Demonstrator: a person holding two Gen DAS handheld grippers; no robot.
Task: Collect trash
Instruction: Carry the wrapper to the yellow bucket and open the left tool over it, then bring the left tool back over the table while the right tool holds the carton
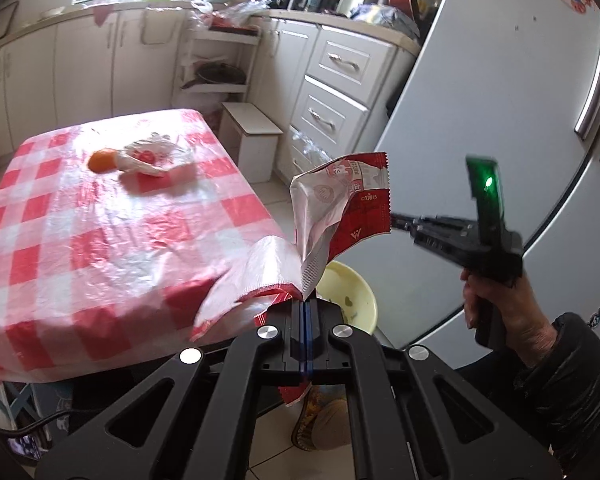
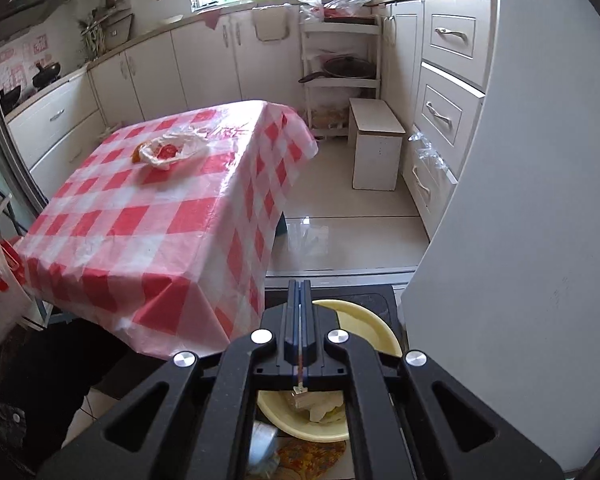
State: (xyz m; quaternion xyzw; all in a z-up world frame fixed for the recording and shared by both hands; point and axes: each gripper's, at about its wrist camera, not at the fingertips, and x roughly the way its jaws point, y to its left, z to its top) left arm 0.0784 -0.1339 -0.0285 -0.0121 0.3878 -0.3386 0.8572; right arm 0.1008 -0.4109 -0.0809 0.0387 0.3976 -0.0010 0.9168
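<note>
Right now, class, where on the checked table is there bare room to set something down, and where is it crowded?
The table is bare over its whole near half, between the near draped edge and the crumpled plastic bag. The right strip beside the bag is bare too. Only the far left part is occupied: the bag with an orange against it.

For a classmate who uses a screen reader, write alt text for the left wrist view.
The shut left gripper pinches a red-and-white snack wrapper above a yellow basin. The right gripper, held in a hand, reaches the wrapper's far edge. Behind, an orange and a plastic bag lie on the checked tablecloth.
</note>
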